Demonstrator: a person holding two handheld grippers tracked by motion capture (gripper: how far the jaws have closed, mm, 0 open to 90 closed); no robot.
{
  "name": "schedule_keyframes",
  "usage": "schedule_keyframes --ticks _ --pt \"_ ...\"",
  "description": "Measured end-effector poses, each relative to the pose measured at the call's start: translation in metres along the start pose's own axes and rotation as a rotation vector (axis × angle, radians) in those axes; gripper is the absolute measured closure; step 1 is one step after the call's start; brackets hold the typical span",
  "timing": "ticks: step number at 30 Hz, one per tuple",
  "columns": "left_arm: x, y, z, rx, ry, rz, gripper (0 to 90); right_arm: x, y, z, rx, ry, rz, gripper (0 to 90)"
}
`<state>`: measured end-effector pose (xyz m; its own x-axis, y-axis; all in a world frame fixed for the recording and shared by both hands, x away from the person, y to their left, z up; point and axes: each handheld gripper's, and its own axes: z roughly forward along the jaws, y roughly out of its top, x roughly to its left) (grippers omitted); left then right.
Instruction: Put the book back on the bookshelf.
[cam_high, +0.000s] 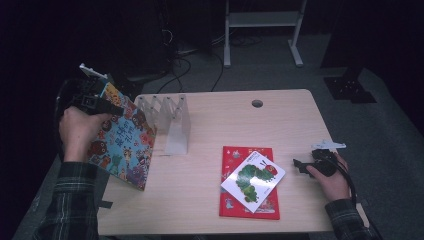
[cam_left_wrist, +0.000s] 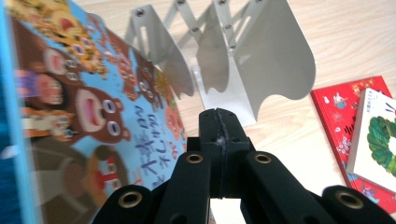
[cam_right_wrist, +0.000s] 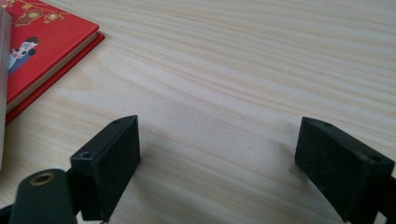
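A blue picture book (cam_high: 122, 145) with cartoon bears stands tilted at the table's left edge. My left gripper (cam_high: 107, 107) lies across its upper cover, held by a hand. In the left gripper view the book (cam_left_wrist: 88, 107) is to the left of and behind my left gripper (cam_left_wrist: 218, 135), whose jaws meet with nothing seen between them. I cannot tell what holds the book up. A white caterpillar book (cam_high: 253, 180) lies on a red book (cam_high: 235, 200). My right gripper (cam_high: 300, 165) rests open on bare wood (cam_right_wrist: 217, 154), right of the red book (cam_right_wrist: 42, 51).
A white folding metal book rack (cam_high: 170, 120) stands just right of the picture book, its dividers (cam_left_wrist: 275, 56) fanned out. The table (cam_high: 280, 120) has a round cable hole (cam_high: 257, 103) at the back. Cables and a stand's legs lie on the floor beyond.
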<state>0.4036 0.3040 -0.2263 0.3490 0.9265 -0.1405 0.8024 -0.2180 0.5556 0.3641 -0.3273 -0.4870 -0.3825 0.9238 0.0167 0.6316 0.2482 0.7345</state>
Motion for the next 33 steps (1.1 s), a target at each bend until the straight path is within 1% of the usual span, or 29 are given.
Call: schedule_keyframes --ticks 5,6,8,10,14,22,27,30,33 --pt "-0.012 -0.005 0.013 0.017 -0.019 0.038 89.8 0.0 0.0 0.0 0.0 0.0 0.0 13.0" --pt "-0.012 -0.005 0.013 0.017 -0.019 0.038 89.7 0.0 0.0 0.0 0.0 0.0 0.0 13.0" --pt "-0.017 -0.01 0.019 0.026 -0.032 0.054 89.6 0.0 0.0 0.0 0.0 0.0 0.0 13.0" --pt "-0.019 -0.013 0.024 0.025 -0.043 0.059 89.5 0.0 0.0 0.0 0.0 0.0 0.0 13.0" --pt "-0.026 -0.019 0.035 0.044 -0.063 0.084 87.9 0.0 0.0 0.0 0.0 0.0 0.0 13.0" --pt "-0.036 -0.033 0.051 0.064 -0.086 0.113 85.8 0.0 0.0 0.0 0.0 -0.001 -0.001 13.0" --pt "-0.044 -0.043 0.059 0.058 -0.115 0.123 83.9 0.0 0.0 0.0 0.0 0.0 0.0 13.0" --pt "-0.051 -0.05 0.067 0.066 -0.126 0.135 81.7 0.0 0.0 0.0 0.0 0.0 0.0 13.0" --pt "-0.056 -0.057 0.073 0.062 -0.132 0.133 77.7 0.0 0.0 0.0 0.0 0.0 0.0 13.0"
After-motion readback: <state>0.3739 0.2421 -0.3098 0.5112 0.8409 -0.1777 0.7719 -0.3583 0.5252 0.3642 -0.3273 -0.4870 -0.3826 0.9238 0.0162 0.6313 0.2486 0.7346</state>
